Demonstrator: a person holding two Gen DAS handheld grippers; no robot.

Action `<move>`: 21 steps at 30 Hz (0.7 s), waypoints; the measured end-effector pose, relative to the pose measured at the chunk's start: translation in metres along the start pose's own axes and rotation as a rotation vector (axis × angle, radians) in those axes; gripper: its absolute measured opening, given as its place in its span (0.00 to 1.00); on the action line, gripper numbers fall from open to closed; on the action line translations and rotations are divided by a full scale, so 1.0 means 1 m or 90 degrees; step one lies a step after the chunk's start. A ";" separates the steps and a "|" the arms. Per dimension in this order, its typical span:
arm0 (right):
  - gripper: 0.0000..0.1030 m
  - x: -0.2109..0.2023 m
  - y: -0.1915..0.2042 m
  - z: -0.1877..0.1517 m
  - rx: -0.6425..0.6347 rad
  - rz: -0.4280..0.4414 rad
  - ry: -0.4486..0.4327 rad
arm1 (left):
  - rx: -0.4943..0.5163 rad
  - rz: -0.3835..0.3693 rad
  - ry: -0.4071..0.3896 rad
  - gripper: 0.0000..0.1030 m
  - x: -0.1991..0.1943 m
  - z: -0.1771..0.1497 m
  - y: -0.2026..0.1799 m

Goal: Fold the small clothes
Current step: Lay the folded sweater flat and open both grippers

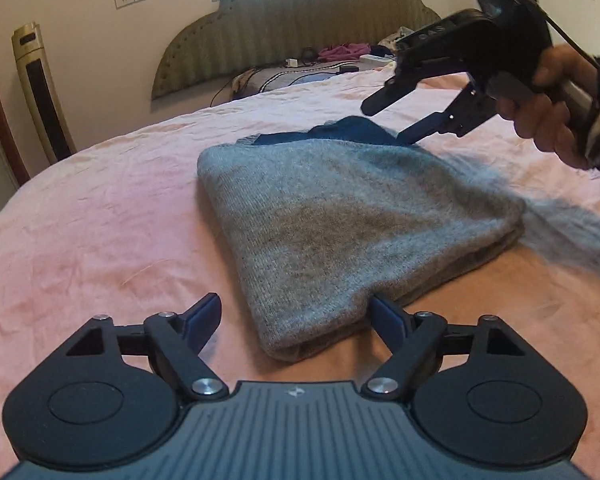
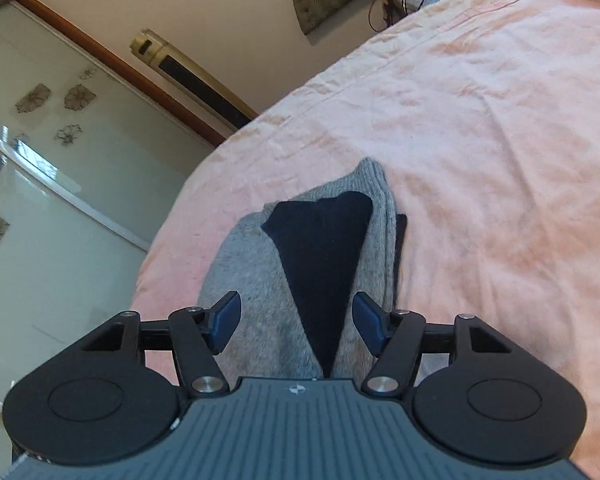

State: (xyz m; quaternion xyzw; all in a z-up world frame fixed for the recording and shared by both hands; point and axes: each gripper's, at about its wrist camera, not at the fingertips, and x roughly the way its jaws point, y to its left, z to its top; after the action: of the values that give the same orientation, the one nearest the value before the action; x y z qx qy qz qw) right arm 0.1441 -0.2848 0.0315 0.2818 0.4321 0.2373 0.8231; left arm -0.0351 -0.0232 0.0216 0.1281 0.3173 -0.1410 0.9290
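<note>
A grey knitted sweater [image 1: 340,208] with a dark blue part [image 1: 340,130] at its far end lies folded on the pink bed sheet [image 1: 100,208]. My left gripper [image 1: 296,320] is open at the sweater's near corner, fingers either side of it. My right gripper [image 1: 392,116] is open above the sweater's far end, held by a hand. In the right wrist view the right gripper [image 2: 296,320] is open over the grey sweater [image 2: 252,272] and its dark blue triangle [image 2: 320,256]. A blurred grey sleeve [image 1: 572,220] trails to the right.
An upholstered headboard [image 1: 300,28] stands at the far end, with pillows, cables and clothes [image 1: 340,54] before it. A gold tower fan [image 1: 40,92] stands left of the bed. A glass sliding door [image 2: 40,200] is beside the bed edge.
</note>
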 end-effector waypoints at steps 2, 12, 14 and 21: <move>0.53 0.026 0.001 0.004 0.002 -0.027 0.028 | -0.015 -0.003 0.001 0.75 0.004 -0.002 0.002; 0.30 0.010 -0.023 -0.010 0.013 0.004 -0.005 | -0.058 -0.029 0.017 0.70 0.010 -0.007 0.011; 0.50 -0.007 -0.016 -0.019 0.003 0.026 -0.023 | -0.057 -0.030 0.018 0.70 0.010 -0.007 0.012; 0.48 -0.012 0.010 -0.054 -0.104 -0.007 0.044 | -0.058 -0.027 0.019 0.70 0.014 -0.004 0.011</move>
State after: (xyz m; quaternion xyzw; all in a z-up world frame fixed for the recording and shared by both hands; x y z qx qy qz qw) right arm 0.0907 -0.2711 0.0199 0.2028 0.4405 0.2770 0.8295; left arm -0.0230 -0.0137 0.0115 0.0810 0.3399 -0.1442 0.9258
